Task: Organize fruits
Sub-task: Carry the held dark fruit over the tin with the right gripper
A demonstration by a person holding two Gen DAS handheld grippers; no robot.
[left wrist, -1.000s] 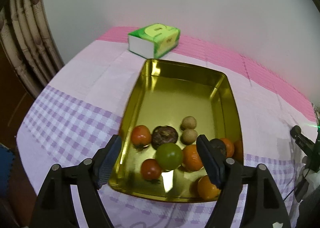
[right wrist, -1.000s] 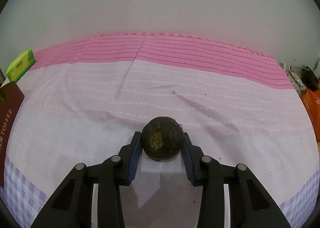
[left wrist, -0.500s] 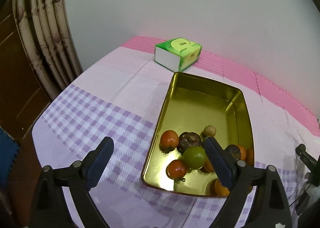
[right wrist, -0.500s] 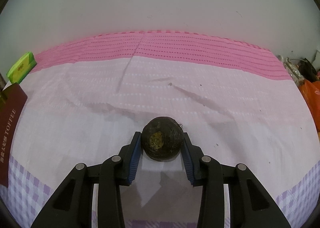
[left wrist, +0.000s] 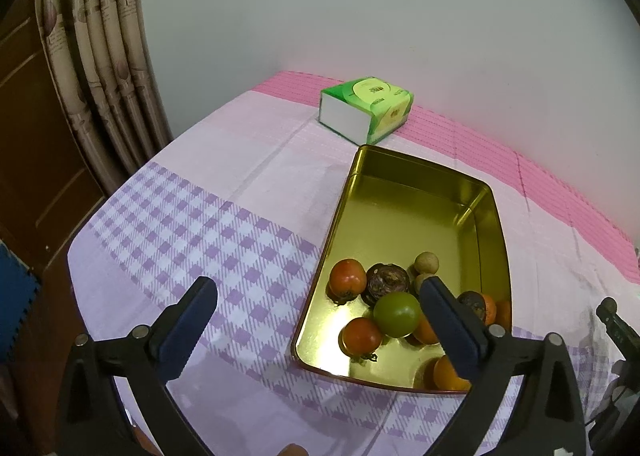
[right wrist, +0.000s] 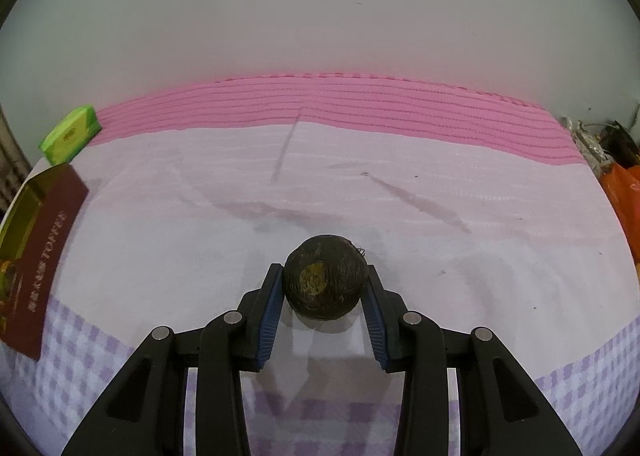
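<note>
A gold tin [left wrist: 416,184] lies on the tablecloth with several fruits at its near end. Among them are a green fruit [left wrist: 396,314], two red ones [left wrist: 347,278], a dark round one [left wrist: 387,282], small brown ones [left wrist: 426,262] and orange ones [left wrist: 448,372]. My left gripper [left wrist: 316,283] hovers over the tin's near left corner. Its jaws are opening wide and hold nothing. My right gripper [right wrist: 322,270] is shut on a dark brown round fruit [right wrist: 325,282] above the pale cloth. In that view the tin's maroon side [right wrist: 44,256] shows at the far left.
A green tissue box [left wrist: 366,108] stands behind the tin near the wall and appears in the right wrist view as the tissue box [right wrist: 70,134]. Curtains [left wrist: 100,76] hang past the table's left edge. An orange bag [right wrist: 624,196] and clutter sit off the right edge.
My left jaws have spread much wider and the gripper has drawn back to the left, off the fruits. My right gripper has risen a little with the dark fruit still in it.
</note>
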